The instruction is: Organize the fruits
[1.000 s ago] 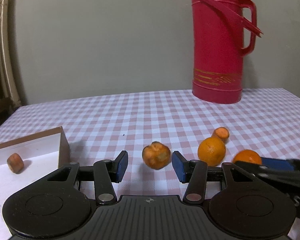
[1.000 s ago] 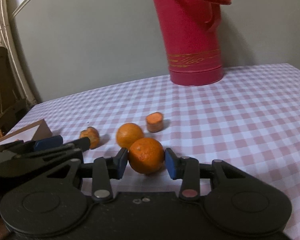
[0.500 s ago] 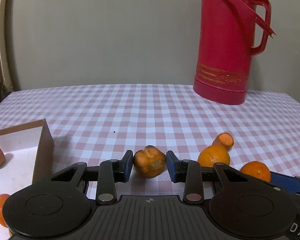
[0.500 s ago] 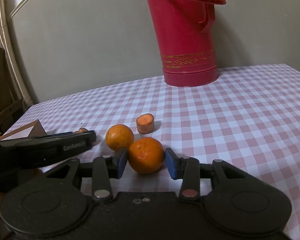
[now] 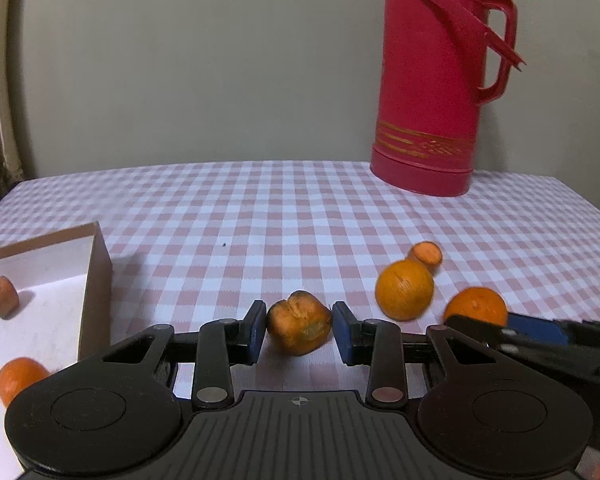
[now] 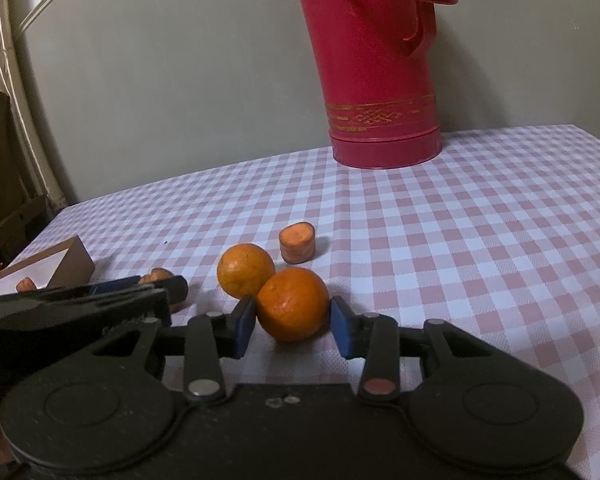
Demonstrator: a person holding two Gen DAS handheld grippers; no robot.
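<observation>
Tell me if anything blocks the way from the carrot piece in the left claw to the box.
Nothing visible does. The carrot piece sits in the left claw, and only bare checked cloth lies between it and the box.

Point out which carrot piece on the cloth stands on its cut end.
The round carrot stub behind the two oranges, cut face up; the other, lumpy carrot piece sits clamped in the left gripper.

the left gripper (image 5: 299,330) pointed slightly downward, its blue pads pressed on something between them. to its right, the right gripper (image 6: 292,323) was closing, jaws likewise clamped.
</observation>
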